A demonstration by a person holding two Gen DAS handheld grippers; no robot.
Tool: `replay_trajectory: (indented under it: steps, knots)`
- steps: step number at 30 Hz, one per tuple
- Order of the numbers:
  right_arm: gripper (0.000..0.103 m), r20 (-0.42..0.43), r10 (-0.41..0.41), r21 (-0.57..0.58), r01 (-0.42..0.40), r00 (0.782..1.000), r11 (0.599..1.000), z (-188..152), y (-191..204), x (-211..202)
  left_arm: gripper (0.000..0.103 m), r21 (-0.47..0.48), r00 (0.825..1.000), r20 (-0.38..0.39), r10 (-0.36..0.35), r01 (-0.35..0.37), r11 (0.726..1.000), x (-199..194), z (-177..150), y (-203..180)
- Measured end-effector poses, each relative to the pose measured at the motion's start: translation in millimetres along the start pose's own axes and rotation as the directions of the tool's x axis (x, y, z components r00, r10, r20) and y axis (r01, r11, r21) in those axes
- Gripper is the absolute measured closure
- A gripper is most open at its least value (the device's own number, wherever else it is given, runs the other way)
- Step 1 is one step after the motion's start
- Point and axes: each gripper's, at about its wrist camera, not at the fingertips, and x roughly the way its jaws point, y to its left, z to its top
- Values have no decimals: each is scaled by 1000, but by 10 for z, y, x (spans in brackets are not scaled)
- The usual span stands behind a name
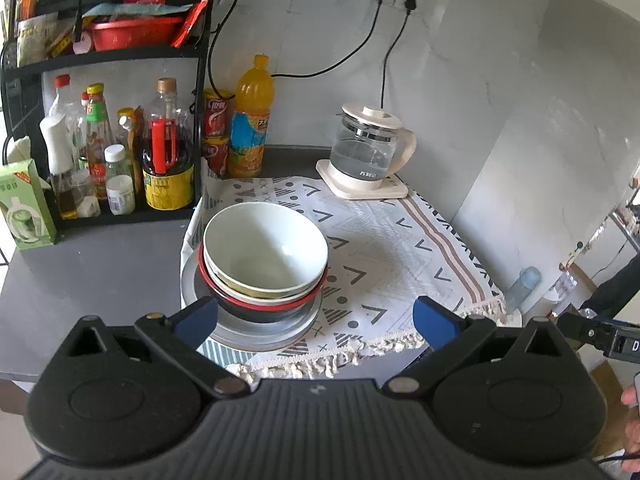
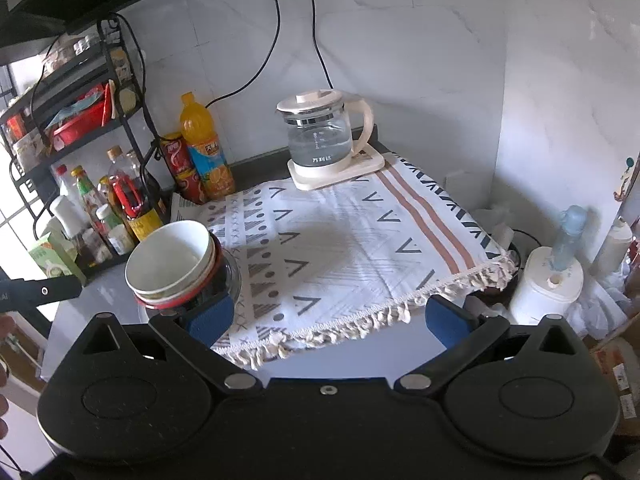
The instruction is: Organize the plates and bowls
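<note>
Bowls (image 1: 264,256) nested in a stack on grey plates (image 1: 256,330), at the near left corner of the patterned cloth (image 1: 400,248). Left gripper (image 1: 316,322) spread wide, empty, left blue pad beside the stack. Right gripper (image 2: 328,318) likewise wide apart, gripping nothing. Glass kettle (image 1: 368,152) at the cloth's far edge.

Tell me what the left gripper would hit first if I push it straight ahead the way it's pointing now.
Probably nothing at once. The open left gripper aims over the patterned cloth; the stack of bowls sits just off its left finger and might be clipped. Farther along stands the glass kettle, though depth is unclear.
</note>
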Motion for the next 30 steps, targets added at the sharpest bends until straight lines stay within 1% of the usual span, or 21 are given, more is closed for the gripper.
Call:
replay_trajectory:
  steps: [8, 13, 17, 24, 30]
  knots:
    - [0, 6, 0, -9, 0, 1000, 1000, -159, -17, -137, 0, 35, 1000, 9, 7, -8, 999, -135, -170, -73]
    - [0, -11, 4, -5, -4, 1000, 1000, -243, -16, -204, 0, 34, 1000, 11, 9, -9, 999, -238, -251, -87]
    - [0, -6, 5, -24, -5, 1000, 1000, -298, 3, -271, 0, 29, 1000, 17, 16, -16, 999, -281, -312, -93]
    - [0, -2, 14, -39, -14, 1000, 999, -332, 8, -355, 0, 43, 999, 26, 27, -28, 999, -354, -346, -113]
    - [0, 1, 24, -53, -24, 1000, 998, -335, 28, -387, 0, 35, 999, 32, 28, -29, 999, -387, -353, -132]
